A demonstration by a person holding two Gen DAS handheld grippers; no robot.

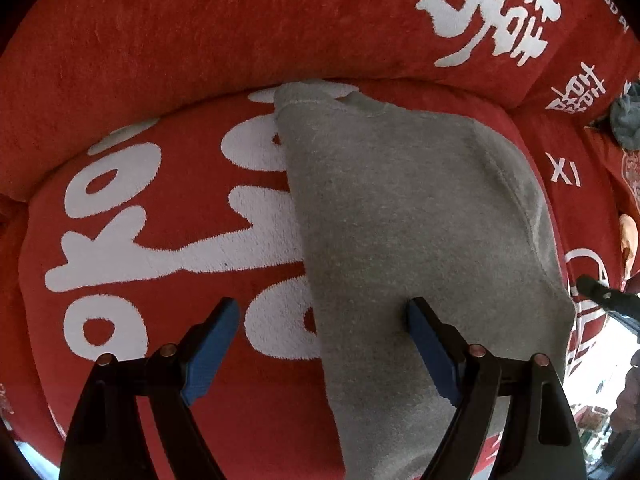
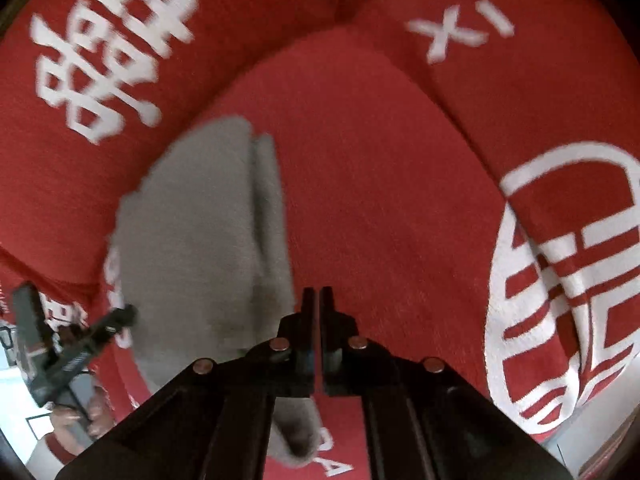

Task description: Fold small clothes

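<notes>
Grey garment [image 1: 420, 216] lies folded lengthwise on red blanket [image 1: 140, 60] with white lettering, on sofa seat against backrest. Left gripper [image 1: 322, 312] points down over garment's near-left edge, jaws wide apart, nothing held. Right gripper [image 2: 318, 294] beside garment's right edge, jaws closed together, empty. Darker cloth [image 1: 628, 120] far right.
</notes>
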